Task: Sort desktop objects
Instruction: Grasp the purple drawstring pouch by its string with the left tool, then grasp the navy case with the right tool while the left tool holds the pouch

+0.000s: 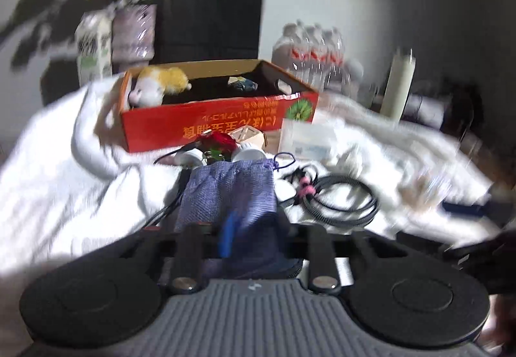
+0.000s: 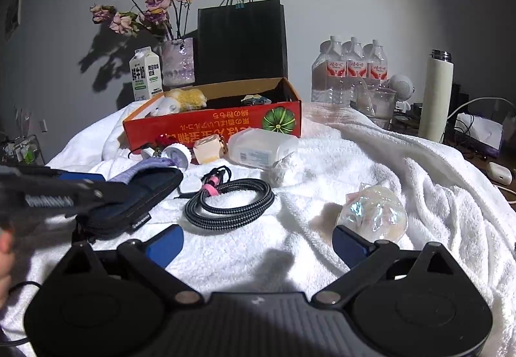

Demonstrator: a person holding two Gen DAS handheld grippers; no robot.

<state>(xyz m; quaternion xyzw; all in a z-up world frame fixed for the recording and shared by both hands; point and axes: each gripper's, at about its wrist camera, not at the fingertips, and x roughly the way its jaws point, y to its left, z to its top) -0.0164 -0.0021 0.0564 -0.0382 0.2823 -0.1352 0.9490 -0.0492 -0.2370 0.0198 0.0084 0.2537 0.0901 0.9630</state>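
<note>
My left gripper [image 1: 251, 228] is shut on a purple woven pouch [image 1: 225, 189], which lies on a dark zip case on the white towel. One blue pad [image 1: 227, 234] shows against the cloth; the picture is blurred. In the right wrist view the left gripper [image 2: 93, 184] reaches in from the left, clamped on the pouch [image 2: 142, 168] and the dark case [image 2: 138, 199]. My right gripper [image 2: 259, 244] stands open above bare towel, nothing between its blue pads [image 2: 167, 242]. Behind stands an open red cardboard box [image 2: 213, 124] with a plush toy [image 2: 183, 100] inside.
A coiled braided cable [image 2: 229, 200] lies mid-towel, an iridescent ball [image 2: 374, 212] to the right, a clear flat bottle [image 2: 261, 149] and small items before the box. Behind are a black paper bag [image 2: 242, 41], flower vase [image 2: 177, 62], milk carton [image 2: 145, 73], water bottles [image 2: 351, 70] and a white flask [image 2: 435, 95].
</note>
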